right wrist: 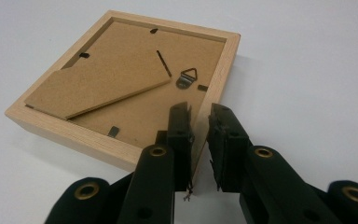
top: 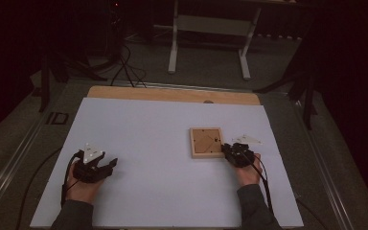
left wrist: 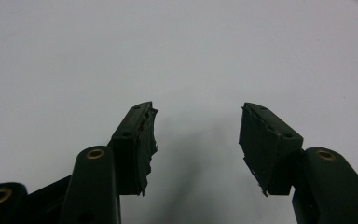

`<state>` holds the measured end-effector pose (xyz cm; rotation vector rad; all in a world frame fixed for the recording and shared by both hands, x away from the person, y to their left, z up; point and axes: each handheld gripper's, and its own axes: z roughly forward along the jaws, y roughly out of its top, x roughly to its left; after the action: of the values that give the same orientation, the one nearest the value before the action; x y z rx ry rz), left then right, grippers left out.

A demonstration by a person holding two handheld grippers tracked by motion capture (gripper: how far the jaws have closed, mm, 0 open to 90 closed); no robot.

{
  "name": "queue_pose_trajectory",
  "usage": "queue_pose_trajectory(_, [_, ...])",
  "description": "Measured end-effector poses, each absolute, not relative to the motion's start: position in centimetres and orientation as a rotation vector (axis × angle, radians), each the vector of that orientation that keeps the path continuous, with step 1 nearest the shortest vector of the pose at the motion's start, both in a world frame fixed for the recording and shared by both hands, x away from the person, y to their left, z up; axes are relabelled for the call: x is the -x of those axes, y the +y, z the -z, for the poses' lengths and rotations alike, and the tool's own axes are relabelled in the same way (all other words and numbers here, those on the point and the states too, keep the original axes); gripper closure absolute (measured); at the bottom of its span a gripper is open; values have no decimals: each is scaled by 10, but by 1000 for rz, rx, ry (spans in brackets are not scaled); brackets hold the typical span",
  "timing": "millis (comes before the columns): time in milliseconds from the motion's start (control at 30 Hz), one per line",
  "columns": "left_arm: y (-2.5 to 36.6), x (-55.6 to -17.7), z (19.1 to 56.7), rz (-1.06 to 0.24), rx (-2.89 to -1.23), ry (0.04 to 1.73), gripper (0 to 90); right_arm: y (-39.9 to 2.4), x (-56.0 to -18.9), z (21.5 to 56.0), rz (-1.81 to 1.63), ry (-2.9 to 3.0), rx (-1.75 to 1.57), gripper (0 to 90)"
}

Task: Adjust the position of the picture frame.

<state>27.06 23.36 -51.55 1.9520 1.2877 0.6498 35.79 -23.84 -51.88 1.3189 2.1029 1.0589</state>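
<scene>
A small wooden picture frame [top: 206, 142] lies back side up on the white sheet, right of the middle. Its brown backing board, folded stand and metal hanger [right wrist: 186, 78] face up. My right gripper [top: 230, 149] is at the frame's near right corner. One jaw sits inside the frame [right wrist: 121, 79] and the other outside, and the right gripper [right wrist: 199, 126] is closed on the wooden rim between them. My left gripper [top: 110, 165] rests at the left of the sheet. The left gripper [left wrist: 196, 135] has its jaws wide apart, with bare white surface between them.
The white sheet [top: 163, 191] covers most of a wooden tabletop [top: 172, 94], whose far edge shows as a strip. A white-legged stand [top: 211, 28] and cables [top: 124, 67] lie on the dark floor beyond the table.
</scene>
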Motion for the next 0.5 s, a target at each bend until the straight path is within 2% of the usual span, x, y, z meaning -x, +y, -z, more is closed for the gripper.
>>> queue_pose_trajectory(500, [223, -269, 515, -636, -1977, 1241, 451, -214, -352, 519, -1064, 2152, -1257, 777])
